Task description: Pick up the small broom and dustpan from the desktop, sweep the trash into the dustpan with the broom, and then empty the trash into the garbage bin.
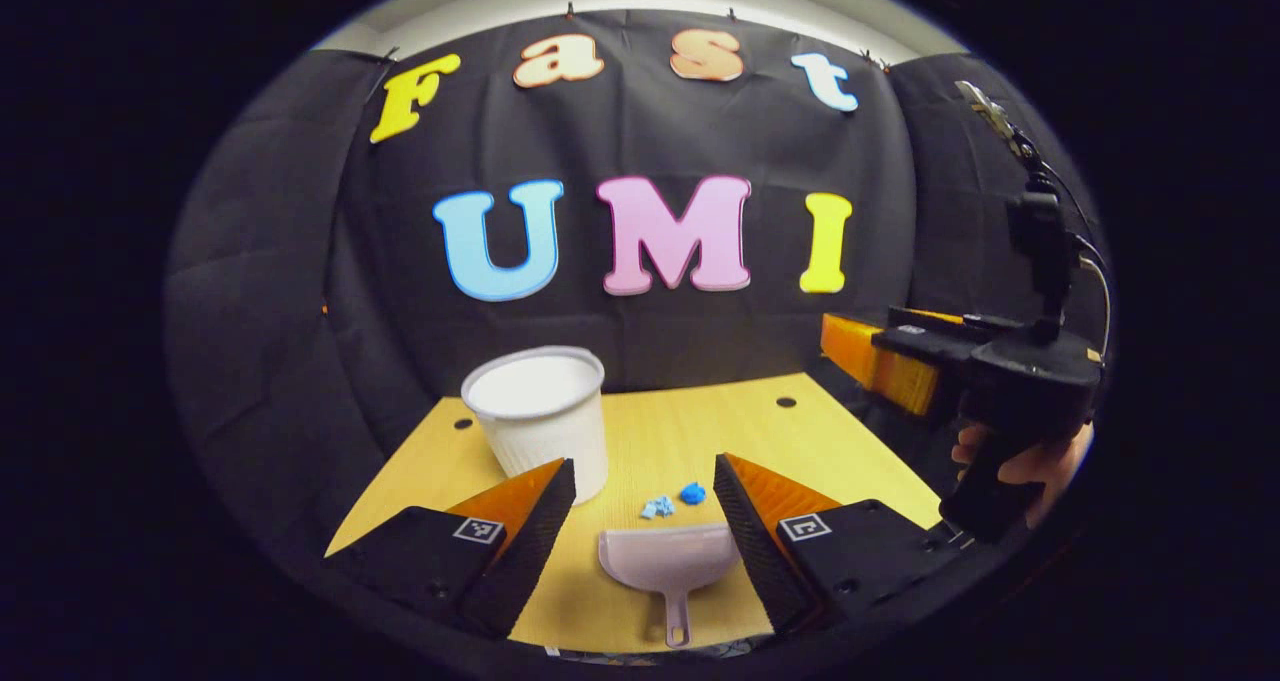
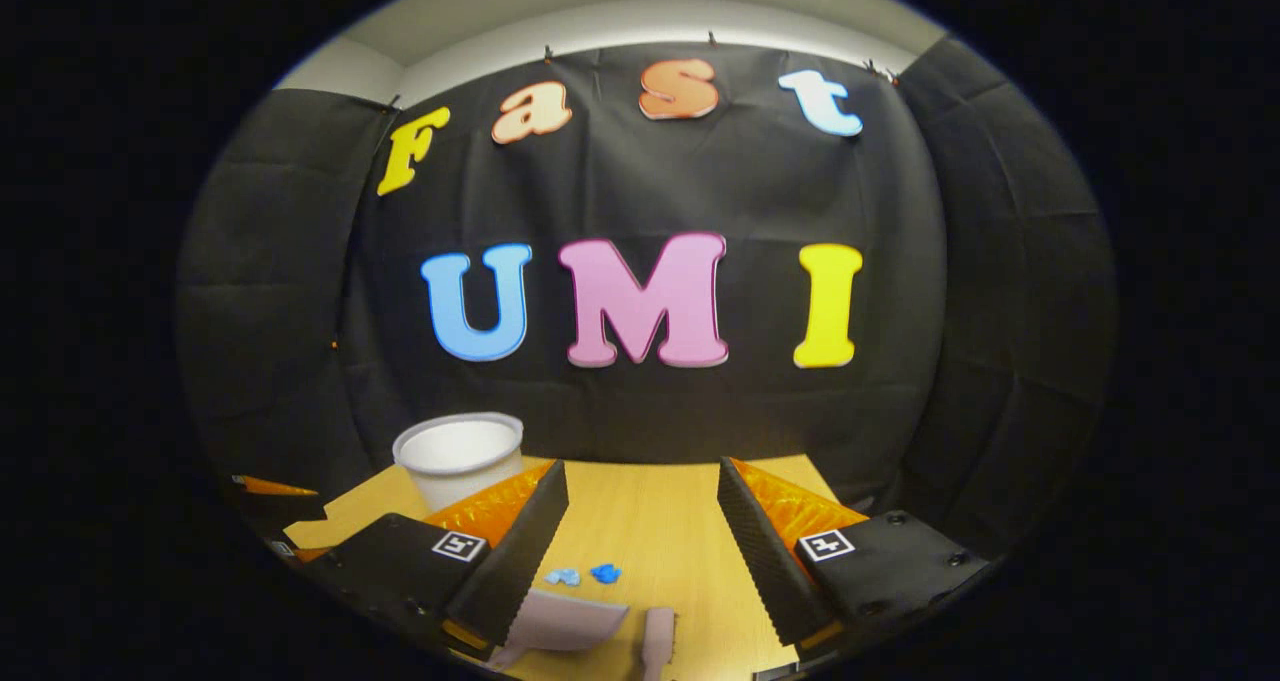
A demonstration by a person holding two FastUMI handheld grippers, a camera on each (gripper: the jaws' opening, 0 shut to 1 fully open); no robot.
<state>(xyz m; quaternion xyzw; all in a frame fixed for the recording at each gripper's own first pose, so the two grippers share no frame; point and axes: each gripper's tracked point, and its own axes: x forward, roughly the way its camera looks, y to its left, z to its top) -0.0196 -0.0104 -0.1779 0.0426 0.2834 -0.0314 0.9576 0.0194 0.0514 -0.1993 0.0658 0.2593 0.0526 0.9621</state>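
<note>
Both grippers gape, empty — take your light, stiff dustpan [image 1: 668,558] by its thin handle, just behind the scraps [image 1: 675,501].

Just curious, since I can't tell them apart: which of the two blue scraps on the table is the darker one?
The right-hand scrap is the darker, deeper blue; the left-hand scrap beside it is paler. Both lie just beyond the dustpan.

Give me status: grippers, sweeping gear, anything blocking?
Both grippers open, holding nothing. Dustpan flat on desktop, broom beside it, blue trash just ahead. Bin upright, back left. Nothing in the way.
</note>
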